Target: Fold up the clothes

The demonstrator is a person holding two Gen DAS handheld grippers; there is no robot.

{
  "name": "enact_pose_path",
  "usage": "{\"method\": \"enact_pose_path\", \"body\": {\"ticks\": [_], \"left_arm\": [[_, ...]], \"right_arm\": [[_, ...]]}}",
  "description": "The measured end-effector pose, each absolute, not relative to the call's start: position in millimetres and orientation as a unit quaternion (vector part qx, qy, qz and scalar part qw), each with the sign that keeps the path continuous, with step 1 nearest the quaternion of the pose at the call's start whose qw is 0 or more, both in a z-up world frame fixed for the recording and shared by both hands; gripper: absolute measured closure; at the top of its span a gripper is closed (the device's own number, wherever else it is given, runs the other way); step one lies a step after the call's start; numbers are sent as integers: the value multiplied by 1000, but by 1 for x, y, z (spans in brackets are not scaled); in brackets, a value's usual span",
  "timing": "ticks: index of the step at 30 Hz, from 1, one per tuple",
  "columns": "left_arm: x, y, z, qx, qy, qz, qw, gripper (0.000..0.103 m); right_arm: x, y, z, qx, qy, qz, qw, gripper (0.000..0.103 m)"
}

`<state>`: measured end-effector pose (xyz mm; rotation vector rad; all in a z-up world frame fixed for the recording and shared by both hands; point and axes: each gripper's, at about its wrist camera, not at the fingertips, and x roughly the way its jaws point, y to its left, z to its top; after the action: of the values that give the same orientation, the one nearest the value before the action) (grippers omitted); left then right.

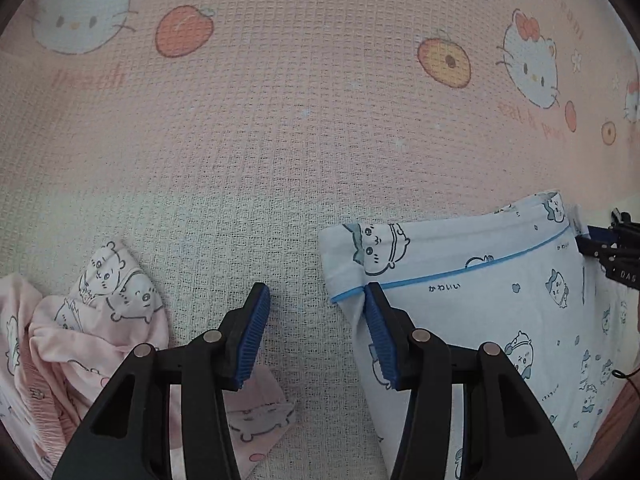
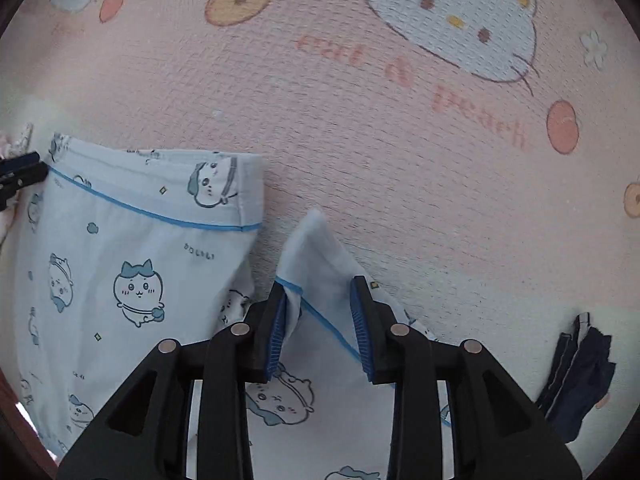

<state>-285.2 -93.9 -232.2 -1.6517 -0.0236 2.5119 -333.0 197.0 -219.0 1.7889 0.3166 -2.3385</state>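
Note:
Pale blue pyjama trousers (image 1: 500,304) with cartoon prints and blue piping lie on the pink bedcover. My left gripper (image 1: 318,328) is open at the left corner of one leg cuff, its right finger (image 1: 380,332) touching the cloth edge and bare cover between the fingers. In the right wrist view that leg (image 2: 132,264) lies flat at the left, and the other leg's cuff corner (image 2: 320,256) stands up in a peak. My right gripper (image 2: 320,328) is open around that peaked cuff, cloth lying between the spread fingers.
A crumpled pink printed garment (image 1: 80,320) lies at the lower left. A dark navy garment (image 2: 576,376) sits at the lower right. The pink waffle bedcover (image 1: 300,120) with cat and peach prints stretches ahead. The other gripper's black tip (image 1: 612,248) shows at the right edge.

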Motion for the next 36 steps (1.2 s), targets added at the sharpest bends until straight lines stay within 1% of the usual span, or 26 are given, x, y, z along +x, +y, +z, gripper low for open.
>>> {"method": "enact_pose_path", "body": {"ticks": [4,6,7,8,9,10,11,12,13,14,15,16,17,21,25,26,28,30,31,32,33,35,36], "left_arm": [[-290,-102,-227,-543,-55,835,73,52],[-288,-117,-222,-539,-64,837,71,53],[-288,-120,-222,-539,-68,836,76,56],[-288,-121,-223,-542,-73,833,81,65],[-288,-122,-224,-544,-78,831,86,68],[-287,-123,-228,-547,-79,829,89,68],[-286,-124,-231,-550,-81,826,93,68],[-285,-122,-231,-546,-82,828,99,69],[-283,-120,-231,-543,-83,829,105,69],[-282,-118,-231,-540,-84,830,111,69],[-283,-116,-231,-539,-85,830,115,78],[-284,-114,-231,-539,-85,830,120,89],[-284,-111,-231,-536,-78,832,116,97],[-284,-117,-220,-532,-72,838,103,97],[-287,-120,-221,-534,-51,839,90,97],[-285,-116,-223,-537,-43,838,82,97],[-287,-118,-229,-544,-32,835,74,93],[-289,-121,-228,-544,-39,835,70,91],[-290,-123,-227,-546,-42,834,67,89],[-289,-127,-223,-545,-40,836,55,83],[-289,-131,-220,-543,-38,838,45,75],[-286,-116,-210,-524,-23,850,53,69],[-285,-108,-205,-514,-16,856,57,69]], "right_arm": [[-336,196,-201,580,96,-805,83,73],[-336,182,-191,563,83,-816,101,70],[-337,171,-192,564,87,-813,118,70],[-338,161,-193,564,91,-810,135,70],[-340,152,-197,566,100,-806,145,70],[-343,144,-206,571,116,-800,144,70],[-347,140,-215,579,129,-793,139,72],[-351,141,-223,586,126,-789,132,72],[-354,145,-226,587,107,-791,134,72],[-356,149,-224,586,87,-793,140,82],[-358,151,-223,588,70,-792,150,90],[-359,150,-222,587,62,-791,161,94],[-359,148,-221,584,67,-791,169,95],[-364,142,-211,572,75,-795,186,96],[-374,147,-217,582,39,-792,180,95],[-378,149,-223,588,34,-789,174,92],[-389,160,-230,595,11,-787,164,85],[-391,173,-224,586,-33,-793,159,83],[-388,179,-214,573,-42,-804,154,83],[-385,185,-205,560,-52,-814,148,83],[-383,191,-195,546,-61,-823,143,82],[-371,196,-181,534,-61,-830,148,82],[-360,194,-182,540,-43,-826,158,82]]}}
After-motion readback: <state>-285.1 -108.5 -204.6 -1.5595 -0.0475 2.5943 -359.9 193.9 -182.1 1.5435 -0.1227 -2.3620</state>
